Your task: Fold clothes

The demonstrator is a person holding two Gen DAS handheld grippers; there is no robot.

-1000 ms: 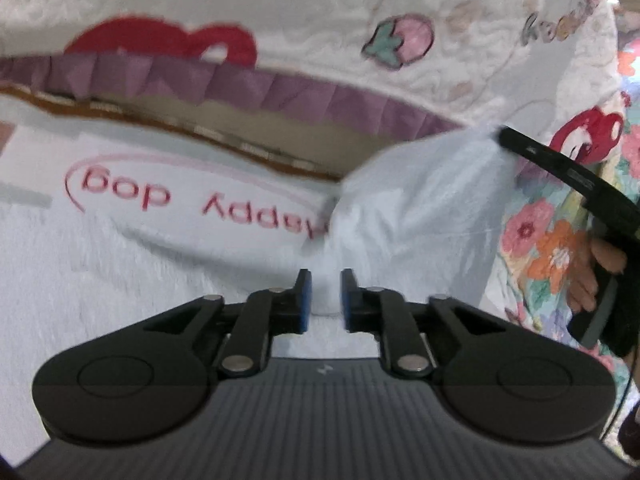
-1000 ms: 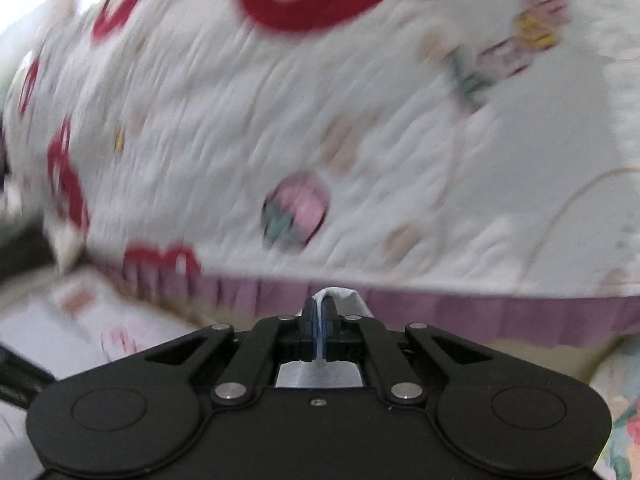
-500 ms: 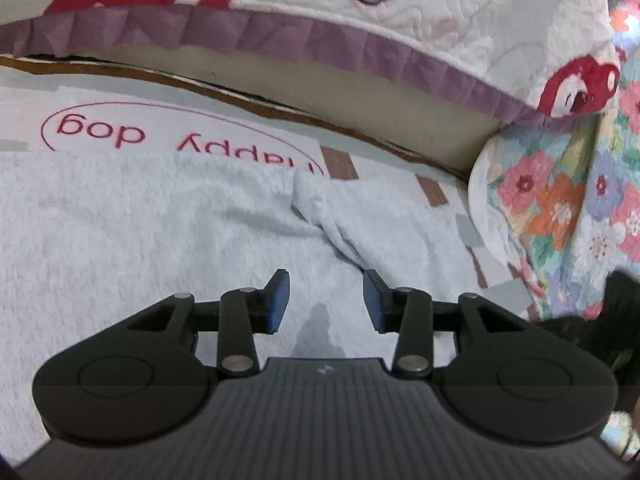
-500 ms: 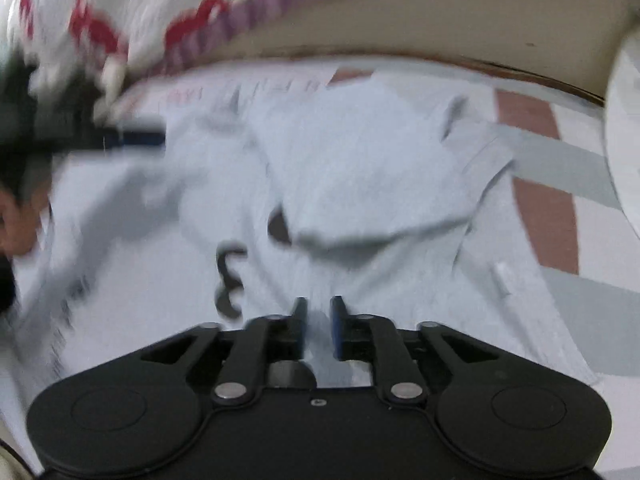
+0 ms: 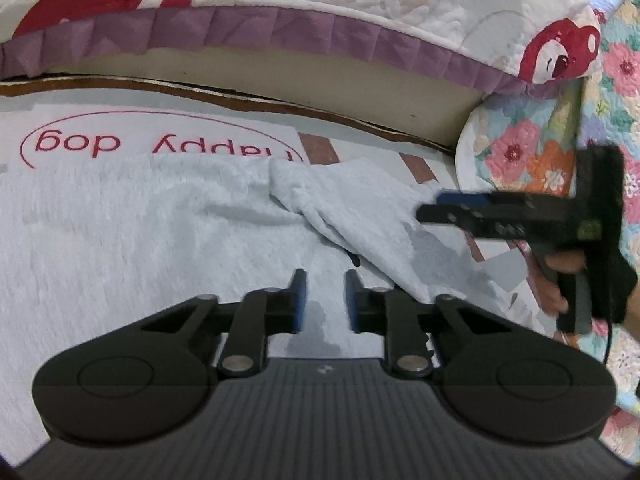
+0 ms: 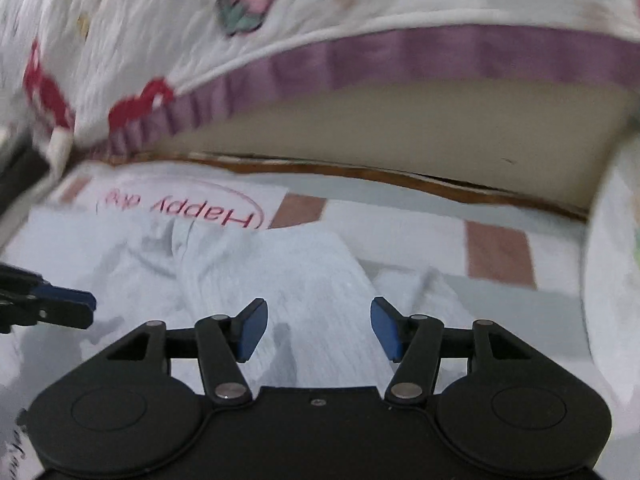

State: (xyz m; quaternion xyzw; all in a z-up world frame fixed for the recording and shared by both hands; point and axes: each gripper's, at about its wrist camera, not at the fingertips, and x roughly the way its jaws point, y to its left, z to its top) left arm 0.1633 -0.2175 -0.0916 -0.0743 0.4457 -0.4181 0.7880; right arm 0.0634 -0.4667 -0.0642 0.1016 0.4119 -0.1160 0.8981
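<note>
A light grey garment (image 5: 132,220) lies spread on a mat, with one part folded over it at the right (image 5: 360,204). It also shows in the right wrist view (image 6: 288,280). My left gripper (image 5: 322,300) hovers just above the cloth, jaws a little apart and empty. My right gripper (image 6: 318,330) is wide open and empty above the folded part; it also shows in the left wrist view (image 5: 436,208) at the fold's right edge. The left gripper's fingertips (image 6: 72,306) show at the left of the right wrist view.
The mat (image 5: 168,136) bears red "Happy dog" lettering and brown squares. A mattress (image 5: 320,64) with a white quilt and purple frill (image 5: 280,28) runs along the far side. A floral quilt (image 5: 520,152) rises at the right.
My right gripper let go of the cloth corner after laying it over the garment and opened wide. My left gripper's jaws have narrowed slightly since half a second ago. The fold now lies flat.
</note>
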